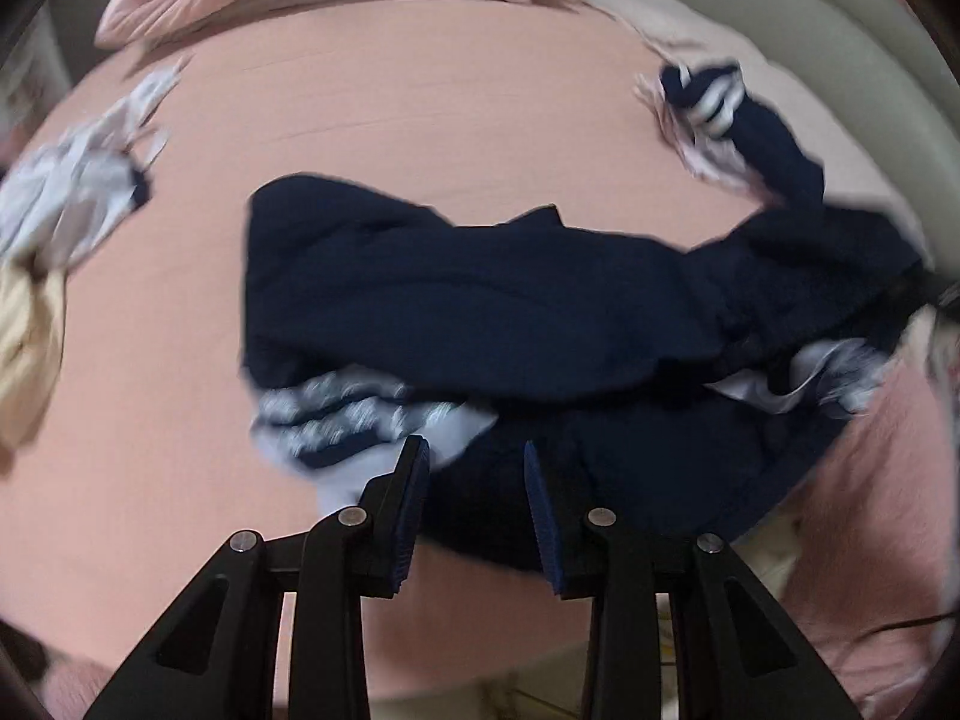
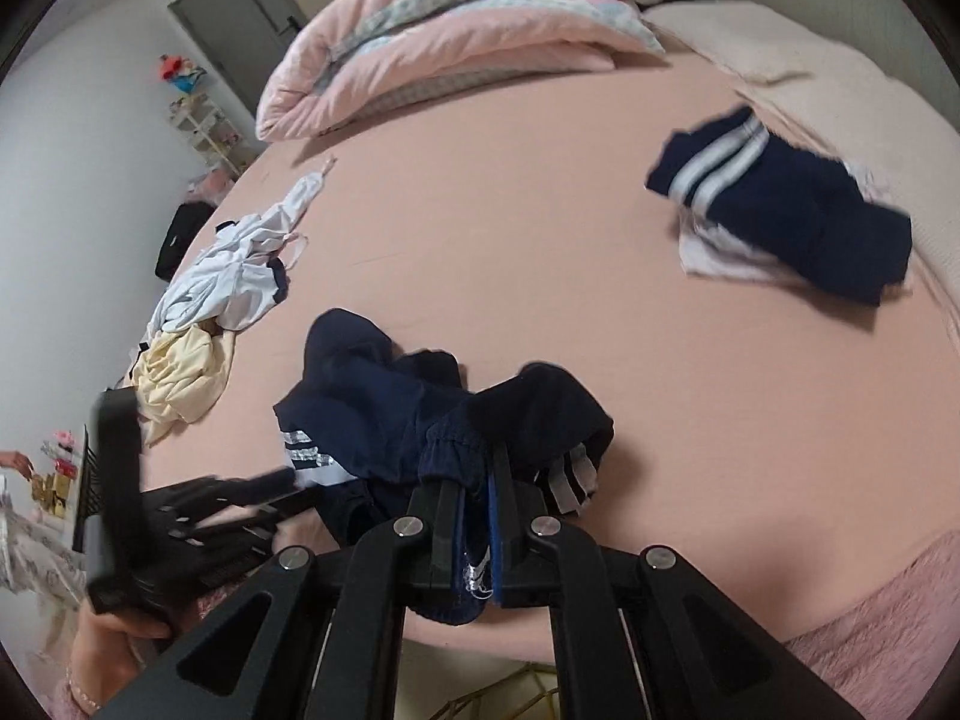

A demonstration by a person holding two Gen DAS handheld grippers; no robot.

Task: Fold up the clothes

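Note:
A crumpled navy garment with white stripes [image 2: 384, 396] lies on the pink bed sheet [image 2: 510, 210] near the front edge. My right gripper [image 2: 480, 474] is shut on its gathered waistband, and blue cloth shows between the fingers. In the left wrist view the same navy garment [image 1: 480, 312] spreads across the sheet [image 1: 390, 120]. My left gripper [image 1: 474, 462] hovers over its near edge with jaws apart; cloth shows behind the gap, and the pads are not seen pressing on it. The left gripper [image 2: 282, 483] appears blurred by the garment's striped hem.
A folded navy striped piece [image 2: 780, 204] rests on a white one at the right. A white clothes heap [image 2: 228, 276] and a cream garment [image 2: 180, 372] lie left. A folded pink quilt [image 2: 450, 30] sits at the back, a beige blanket [image 2: 840, 72] far right.

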